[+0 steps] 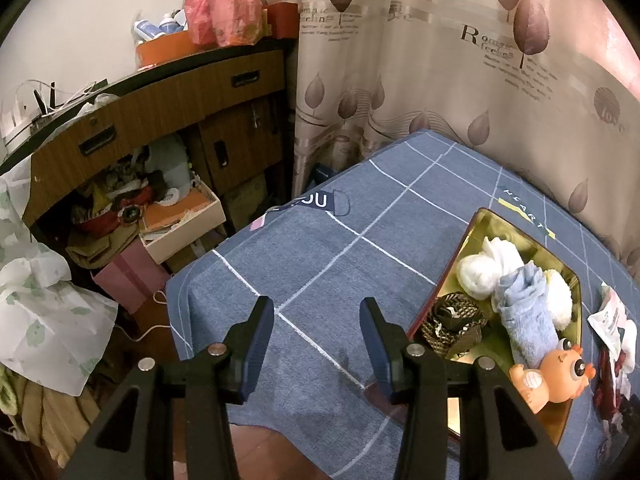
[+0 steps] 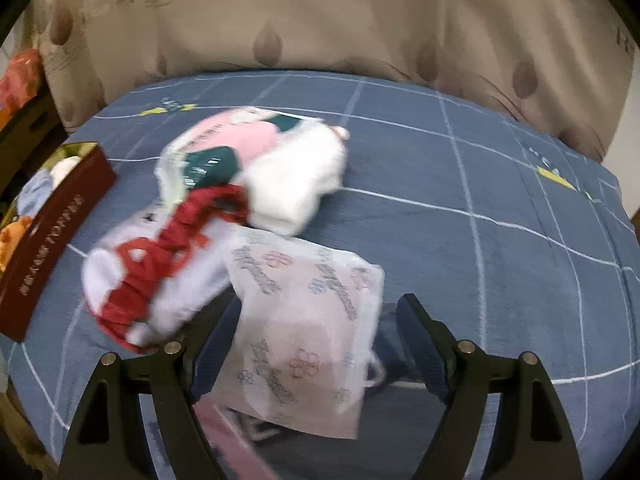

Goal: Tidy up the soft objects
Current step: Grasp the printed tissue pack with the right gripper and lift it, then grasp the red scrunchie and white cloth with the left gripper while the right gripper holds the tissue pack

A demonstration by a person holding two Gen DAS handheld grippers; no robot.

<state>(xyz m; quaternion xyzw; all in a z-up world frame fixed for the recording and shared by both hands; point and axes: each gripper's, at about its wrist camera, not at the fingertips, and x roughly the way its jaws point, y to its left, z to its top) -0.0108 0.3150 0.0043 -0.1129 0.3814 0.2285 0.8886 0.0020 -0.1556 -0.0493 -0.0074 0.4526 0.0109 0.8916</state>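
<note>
Bedspread (image 2: 500, 184), blue with white grid lines, lies under both claws. Right of the left claw (image 1: 317, 344), which is spread and empty, a tin (image 1: 478, 220) holds rolled towels (image 1: 520, 300) and an orange toy (image 1: 556, 372). Just ahead of the right claw (image 2: 316, 354), also spread and empty, lie a printed pouch (image 2: 304, 320), a red-and-white cloth (image 2: 160, 276) and a white bundle (image 2: 296, 176).
</note>
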